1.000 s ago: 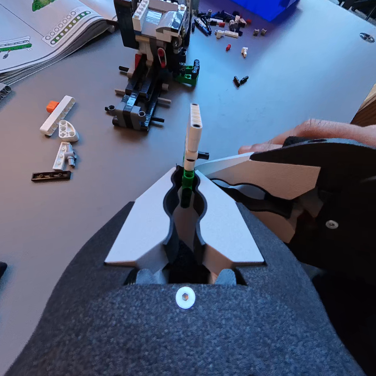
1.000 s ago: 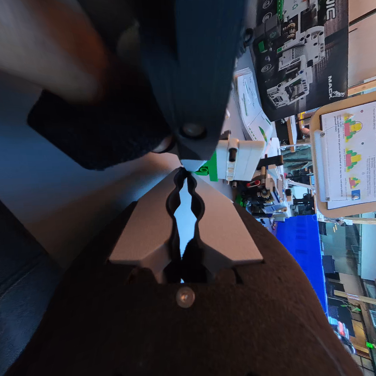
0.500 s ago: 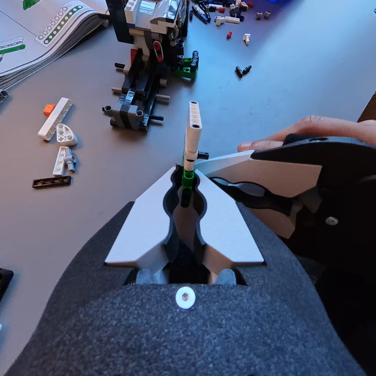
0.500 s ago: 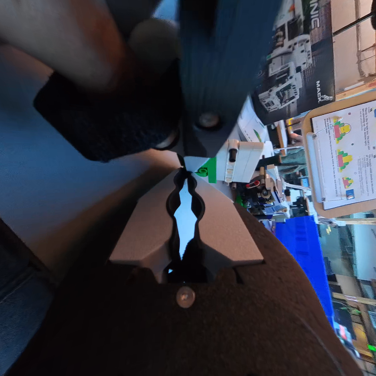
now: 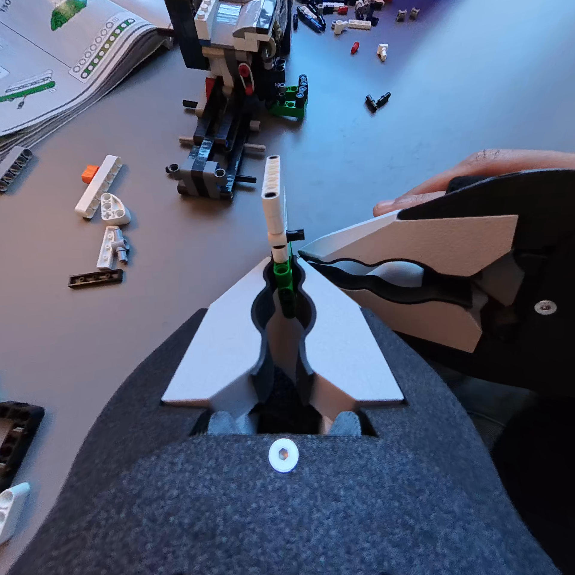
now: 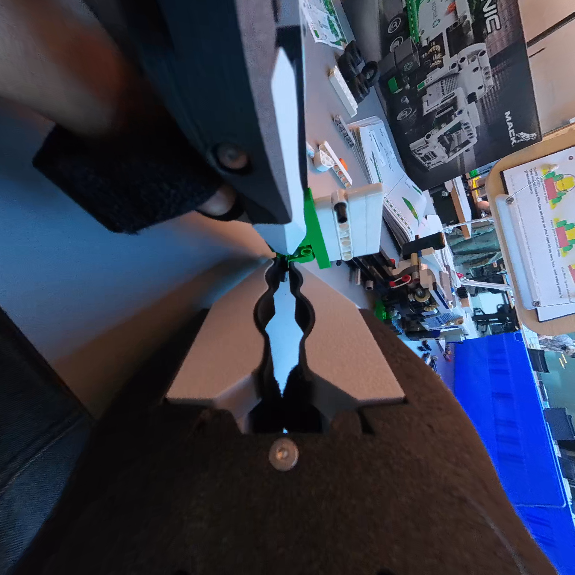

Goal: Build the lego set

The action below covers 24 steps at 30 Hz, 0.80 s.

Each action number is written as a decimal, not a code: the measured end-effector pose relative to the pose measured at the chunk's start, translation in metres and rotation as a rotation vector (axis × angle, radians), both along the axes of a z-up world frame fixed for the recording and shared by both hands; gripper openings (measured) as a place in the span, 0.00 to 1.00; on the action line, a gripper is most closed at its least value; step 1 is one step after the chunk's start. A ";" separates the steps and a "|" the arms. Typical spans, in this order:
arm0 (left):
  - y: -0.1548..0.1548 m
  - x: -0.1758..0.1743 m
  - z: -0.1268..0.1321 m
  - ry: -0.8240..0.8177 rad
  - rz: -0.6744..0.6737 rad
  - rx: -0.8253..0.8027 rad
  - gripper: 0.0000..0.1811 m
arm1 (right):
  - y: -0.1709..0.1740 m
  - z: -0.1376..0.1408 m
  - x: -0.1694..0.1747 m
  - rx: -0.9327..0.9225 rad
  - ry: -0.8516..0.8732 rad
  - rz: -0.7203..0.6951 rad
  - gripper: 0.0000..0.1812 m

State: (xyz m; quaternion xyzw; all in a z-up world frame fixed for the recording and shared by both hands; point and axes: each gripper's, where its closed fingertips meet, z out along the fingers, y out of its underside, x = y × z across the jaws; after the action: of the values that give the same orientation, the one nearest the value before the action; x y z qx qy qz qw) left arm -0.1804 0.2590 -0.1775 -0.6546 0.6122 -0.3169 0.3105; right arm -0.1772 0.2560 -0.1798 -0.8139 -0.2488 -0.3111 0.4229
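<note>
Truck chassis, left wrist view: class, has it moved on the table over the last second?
No. The truck chassis still lies between the open booklet and the two black pins, as before. The small shift in frame comes from the camera.

Instruction booklet point(image 5: 56, 62) and black frame piece point(image 5: 15, 435) run off the left edge; the green piece's point(image 5: 283, 275) lower end hides inside the left gripper point(image 5: 283, 264)
</note>
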 end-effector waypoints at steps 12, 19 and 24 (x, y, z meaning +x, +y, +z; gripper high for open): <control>0.004 -0.006 0.001 0.004 -0.017 0.139 0.03 | -0.009 -0.004 -0.014 -0.092 0.382 0.099 0.02; 0.001 -0.017 0.001 -0.003 -0.092 0.188 0.03 | -0.032 -0.010 -0.038 -0.321 0.771 0.261 0.03; 0.008 -0.024 0.003 -0.016 -0.083 0.150 0.03 | -0.036 -0.005 -0.042 -0.342 0.866 0.312 0.05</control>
State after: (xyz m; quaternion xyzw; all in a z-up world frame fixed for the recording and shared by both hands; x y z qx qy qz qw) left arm -0.2046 0.2674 -0.1741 -0.6009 0.6582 -0.2881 0.3502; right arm -0.2193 0.2205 -0.1850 -0.8794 -0.2164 0.1684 0.3891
